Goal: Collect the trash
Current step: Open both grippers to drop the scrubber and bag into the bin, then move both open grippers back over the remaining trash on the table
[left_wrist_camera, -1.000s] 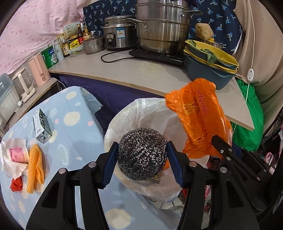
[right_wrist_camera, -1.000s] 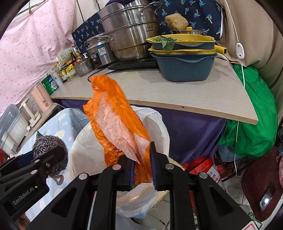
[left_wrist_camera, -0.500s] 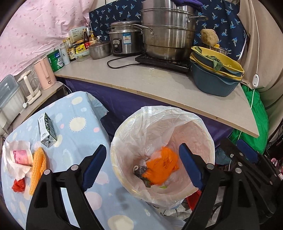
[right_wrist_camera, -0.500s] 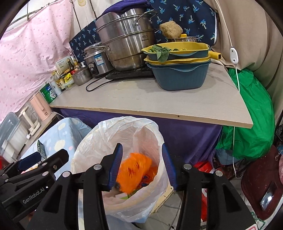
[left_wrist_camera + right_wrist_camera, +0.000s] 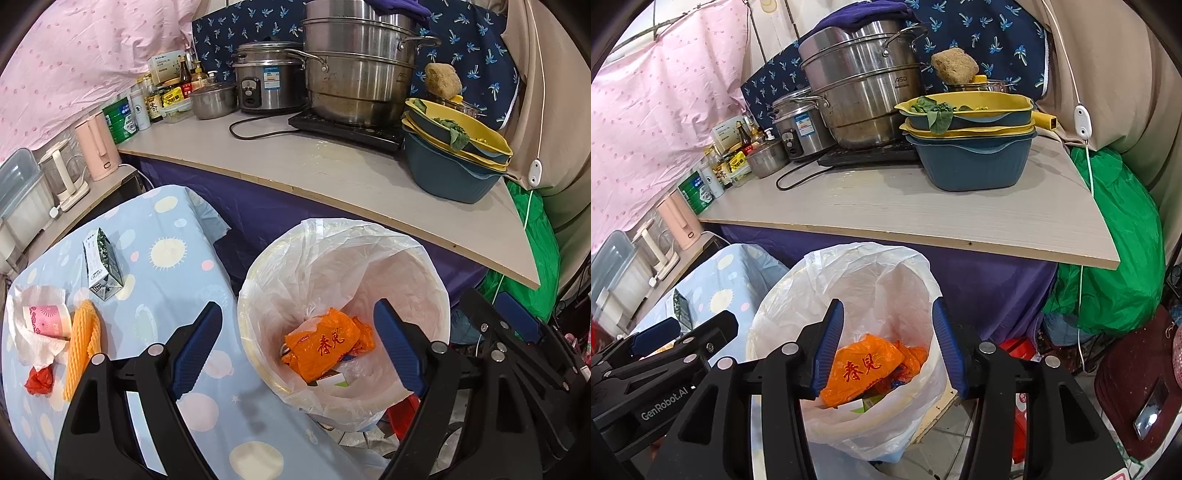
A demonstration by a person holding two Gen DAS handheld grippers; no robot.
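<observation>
A bin lined with a white plastic bag (image 5: 258, 291) (image 5: 775, 306) stands beside the blue-clothed table (image 5: 166, 288). An orange plastic bag (image 5: 321, 343) (image 5: 864, 365) lies crumpled inside it on other scraps; the steel scourer is hidden. My left gripper (image 5: 297, 306) hangs open and empty above the bin. My right gripper (image 5: 886, 304) is likewise open over the bin, with nothing between its fingers. On the table lie a small carton (image 5: 101, 264), a paper cup on tissue (image 5: 46, 319), an orange foam net (image 5: 81, 343) and a red scrap (image 5: 38, 380).
Behind the bin runs a wooden counter (image 5: 332, 177) with steel pots (image 5: 354, 66), a rice cooker (image 5: 266, 81) and stacked basins (image 5: 450, 166). A green bag (image 5: 1115, 258) sits at its right end. Kettles (image 5: 98, 147) stand at the left.
Both grippers opened. The steel scourer dropped from the left one and the orange bag from the right one, and both fell into the bin.
</observation>
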